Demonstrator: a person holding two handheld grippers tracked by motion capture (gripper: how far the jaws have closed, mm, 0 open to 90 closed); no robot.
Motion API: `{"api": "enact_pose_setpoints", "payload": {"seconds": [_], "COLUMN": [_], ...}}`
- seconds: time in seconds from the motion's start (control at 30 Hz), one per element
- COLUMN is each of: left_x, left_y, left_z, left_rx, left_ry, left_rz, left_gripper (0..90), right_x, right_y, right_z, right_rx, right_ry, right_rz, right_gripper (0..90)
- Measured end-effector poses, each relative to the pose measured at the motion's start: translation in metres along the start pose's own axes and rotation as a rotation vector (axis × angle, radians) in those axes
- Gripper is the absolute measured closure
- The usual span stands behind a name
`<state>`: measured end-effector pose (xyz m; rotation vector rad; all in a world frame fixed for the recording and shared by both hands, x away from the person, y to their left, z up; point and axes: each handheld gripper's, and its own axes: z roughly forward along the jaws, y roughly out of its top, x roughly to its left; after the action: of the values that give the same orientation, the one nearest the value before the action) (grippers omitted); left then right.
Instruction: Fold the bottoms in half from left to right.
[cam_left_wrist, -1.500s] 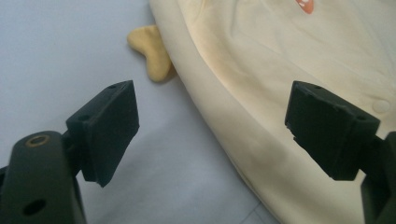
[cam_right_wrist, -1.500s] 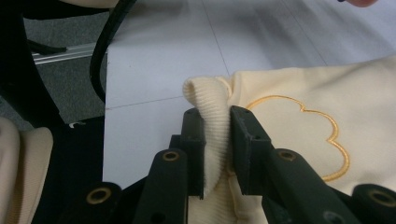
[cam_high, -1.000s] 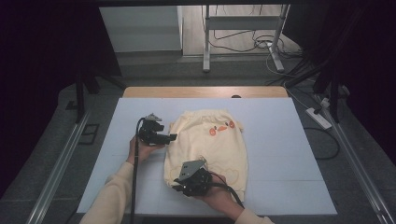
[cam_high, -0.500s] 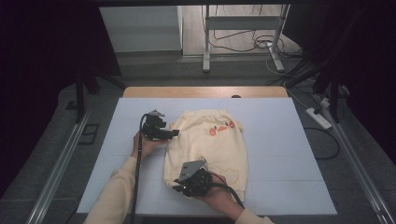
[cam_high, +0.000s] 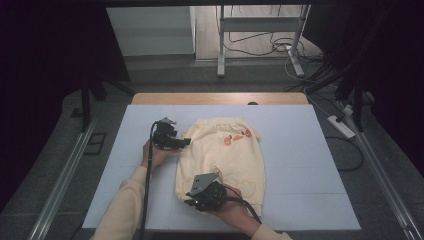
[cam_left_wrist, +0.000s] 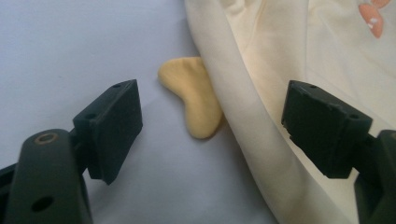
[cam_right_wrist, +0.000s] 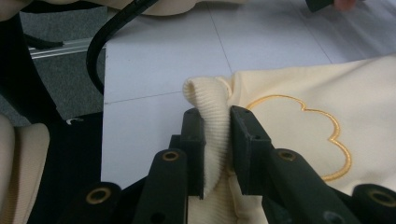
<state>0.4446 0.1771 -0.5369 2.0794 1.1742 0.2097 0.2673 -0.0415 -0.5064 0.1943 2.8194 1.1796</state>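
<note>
So the cream sweatshirt (cam_high: 225, 157) is lying flat in the middle of the table (cam_high: 300, 165), orange carrot prints (cam_high: 235, 138) up near the far end. Your right tool (cam_right_wrist: 215, 135) has its jaws clamped on the ribbed hem (cam_right_wrist: 212, 116) at the near-left corner, right beside a stitched cloud outline (cam_right_wrist: 322, 135). Your left tool (cam_left_wrist: 210, 121) sits at the garment's left edge, jaws wide apart and gripping nothing, with a little yellow tab (cam_left_wrist: 196, 100) poking out between them.

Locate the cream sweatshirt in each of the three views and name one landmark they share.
High view: cream sweatshirt lies mid-table, between both grippers.
Left gripper view: it covers the right half, its edge running between the open jaws.
Right gripper view: centre and right, ribbed hem pinched in the jaws.
Shared landmark: the pale blue table mat.
</note>
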Motion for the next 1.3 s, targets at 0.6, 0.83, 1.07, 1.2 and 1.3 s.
{"api": "enact_pose_setpoints", "payload": {"seconds": [0.6, 0.83, 1.07, 1.2, 1.3], "left_x": [-0.009, -0.010, -0.011, -0.011, -0.010], "left_y": [-0.001, 0.000, 0.001, 0.003, 0.003], "left_z": [0.006, 0.005, -0.001, -0.007, -0.011], "left_rx": [0.030, 0.038, 0.021, 0.002, -0.016], "left_ry": [-0.095, -0.130, -0.150, -0.161, -0.172], "left_rz": [0.014, 0.014, 0.013, 0.008, -0.001], "left_gripper": [70.0, 80.8, 81.5, 81.8, 81.8], "right_x": [-0.001, -0.001, -0.002, -0.002, -0.003], "right_y": [-0.001, -0.002, -0.002, -0.002, -0.001], "right_z": [0.000, 0.001, -0.001, -0.002, -0.003], "right_rx": [0.005, 0.009, 0.006, 0.002, -0.005], "right_ry": [0.006, 0.011, 0.015, 0.015, 0.018], "right_rz": [0.002, 0.004, 0.004, 0.006, 0.013], "right_gripper": [75.0, 75.0, 75.1, 75.2, 75.2]}}
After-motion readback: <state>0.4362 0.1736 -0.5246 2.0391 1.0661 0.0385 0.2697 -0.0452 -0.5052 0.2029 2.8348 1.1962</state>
